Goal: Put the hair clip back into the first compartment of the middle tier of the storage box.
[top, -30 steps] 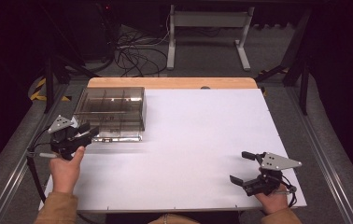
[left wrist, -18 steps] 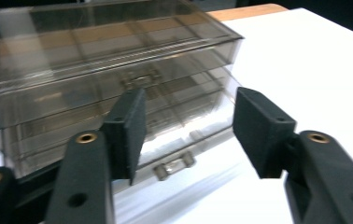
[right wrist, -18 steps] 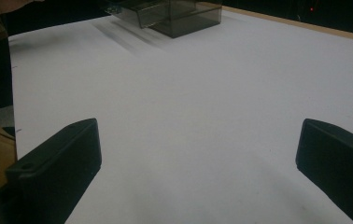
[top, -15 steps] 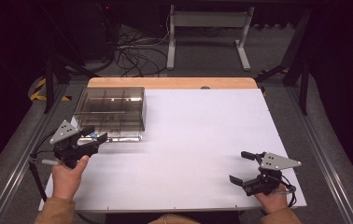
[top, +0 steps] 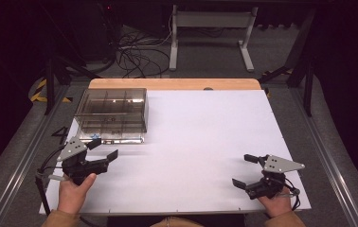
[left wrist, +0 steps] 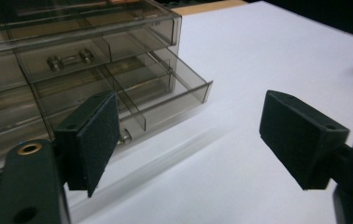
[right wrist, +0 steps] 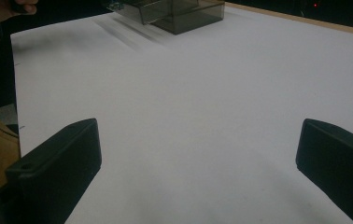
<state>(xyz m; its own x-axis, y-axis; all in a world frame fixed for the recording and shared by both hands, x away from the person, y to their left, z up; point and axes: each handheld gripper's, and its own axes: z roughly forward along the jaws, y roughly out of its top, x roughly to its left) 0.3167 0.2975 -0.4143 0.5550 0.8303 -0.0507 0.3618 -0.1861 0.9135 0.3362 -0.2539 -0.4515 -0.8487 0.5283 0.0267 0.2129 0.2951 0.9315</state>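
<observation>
Two black two-jaw grippers sit over the white table surface [top: 205, 142]. The left gripper [top: 102, 150], near the left edge, has just been opening its jaws, which now stand wide with nothing between them. The smoky clear plastic drawer cabinet [top: 113, 111] sits at the far left corner, its bottom drawer [left wrist: 165, 100] pulled out. The right gripper [top: 247, 170], near the right front corner, gapes wide and holds nothing.
</observation>
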